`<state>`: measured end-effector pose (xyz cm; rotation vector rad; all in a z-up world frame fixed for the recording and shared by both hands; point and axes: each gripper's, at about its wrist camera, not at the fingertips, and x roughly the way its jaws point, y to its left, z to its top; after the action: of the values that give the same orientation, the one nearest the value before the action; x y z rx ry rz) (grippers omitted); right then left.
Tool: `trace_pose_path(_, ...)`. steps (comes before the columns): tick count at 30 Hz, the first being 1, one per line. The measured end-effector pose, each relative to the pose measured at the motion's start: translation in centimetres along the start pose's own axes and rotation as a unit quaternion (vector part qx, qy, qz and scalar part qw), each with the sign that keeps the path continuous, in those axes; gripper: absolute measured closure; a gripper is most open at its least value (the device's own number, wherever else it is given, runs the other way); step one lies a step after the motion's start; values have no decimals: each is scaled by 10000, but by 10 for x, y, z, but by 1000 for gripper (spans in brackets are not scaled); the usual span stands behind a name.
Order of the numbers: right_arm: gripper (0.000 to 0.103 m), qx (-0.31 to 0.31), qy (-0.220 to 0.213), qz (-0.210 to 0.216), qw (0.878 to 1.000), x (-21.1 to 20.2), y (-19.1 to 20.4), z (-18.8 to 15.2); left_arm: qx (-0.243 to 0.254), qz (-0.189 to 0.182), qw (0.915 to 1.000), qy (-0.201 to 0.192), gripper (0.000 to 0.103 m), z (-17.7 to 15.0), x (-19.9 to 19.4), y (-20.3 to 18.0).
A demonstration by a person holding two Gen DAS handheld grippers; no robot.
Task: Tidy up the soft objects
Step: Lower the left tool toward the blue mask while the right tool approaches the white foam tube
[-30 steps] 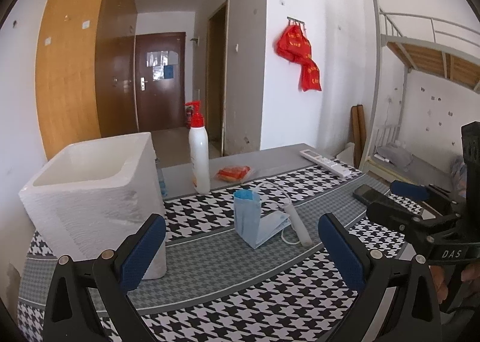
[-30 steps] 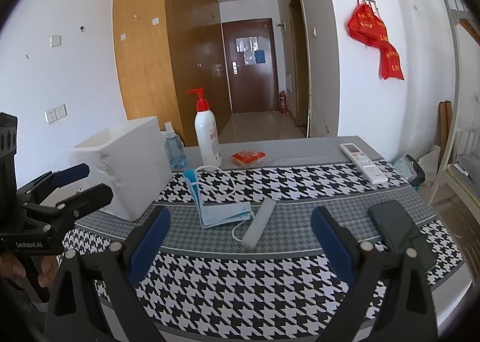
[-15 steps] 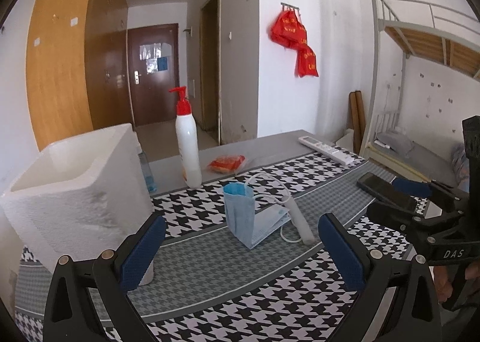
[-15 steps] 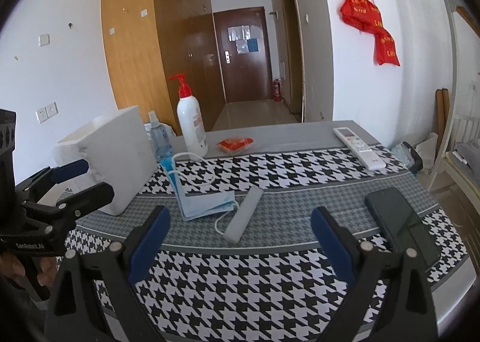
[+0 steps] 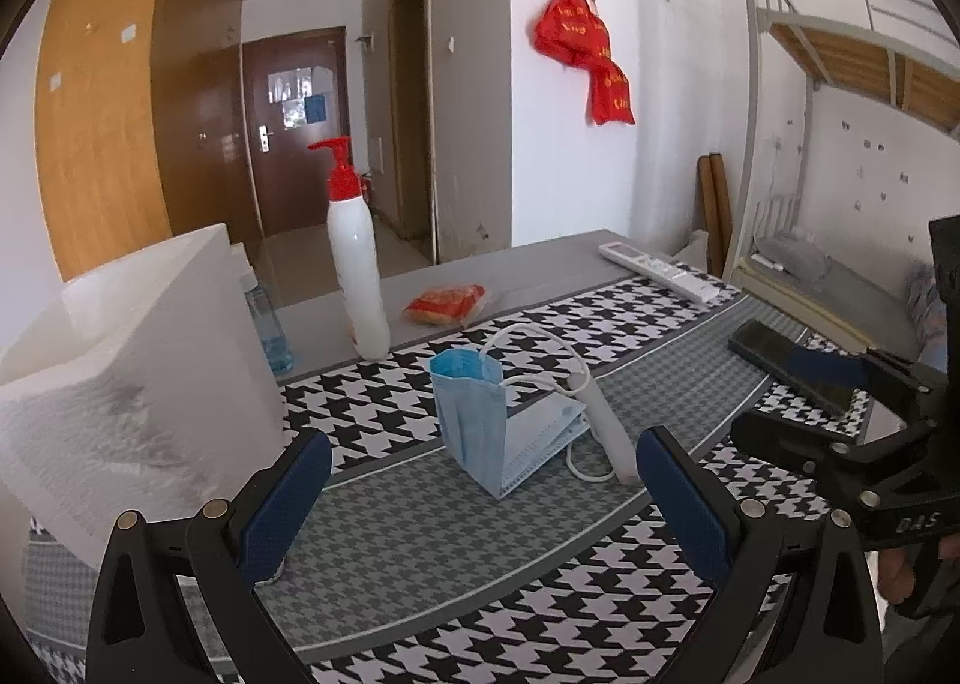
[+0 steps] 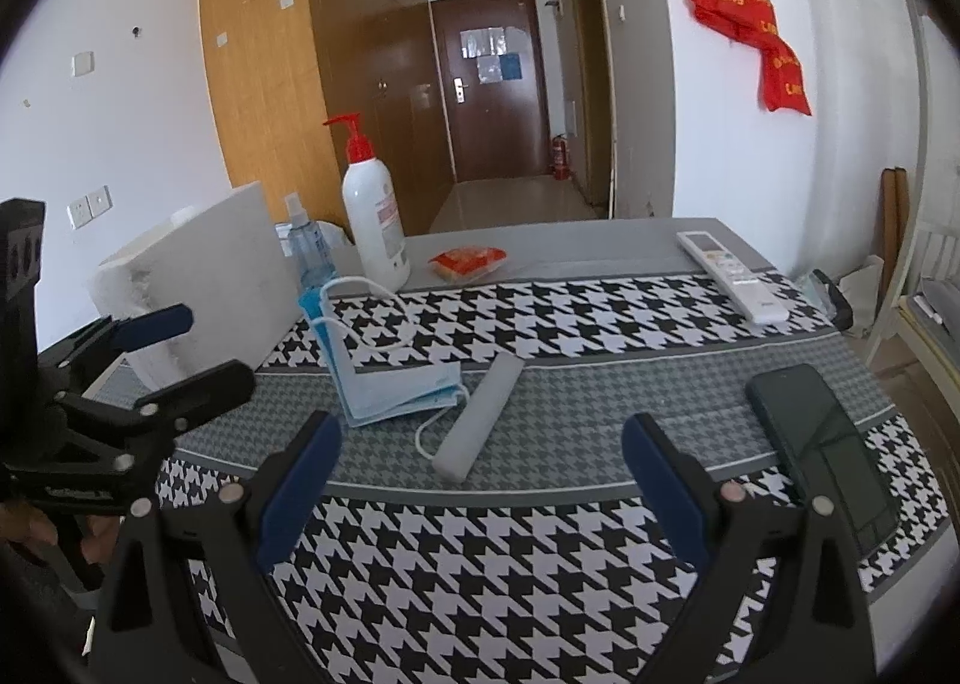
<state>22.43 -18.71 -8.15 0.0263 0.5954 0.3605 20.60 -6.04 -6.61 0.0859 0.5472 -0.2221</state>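
I hold both the left tongs [image 5: 483, 489] and right tongs [image 6: 480, 471] spread wide and empty above the counter [image 6: 540, 564]. Just beyond them, the blue face mask [image 5: 498, 432] lies folded, touching a white bar [image 6: 477, 423]; farther left stands a foam box [image 5: 138, 384].

Left wrist: low over table, facing door, near foam box [image 5: 138, 384] | Right wrist: same heading, further right | Shared: face mask [image 5: 498, 432] [image 6: 390, 390]
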Motion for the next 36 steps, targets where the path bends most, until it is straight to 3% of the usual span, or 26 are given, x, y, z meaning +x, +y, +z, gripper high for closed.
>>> trace_pose_path(13, 6, 55, 218, -190, 9996, 18, -11, -1, -140, -90, 9988, 459, 1, 8, 37, 2)
trace_pose_path(25, 6, 68, 386, -133, 9991, 31, -12, 1, -238, 31, 9990, 386, 2, 6, 59, 2)
trace_pose_path(32, 6, 45, 518, -113, 9986, 37, -11, 1, -247, 124, 9990, 358, 5, 3, 68, 4)
trace_pose_path(36, 6, 38, 576, -61, 9983, 40, -10, 0, -293, 130, 9983, 490, 14, 0, 76, 6)
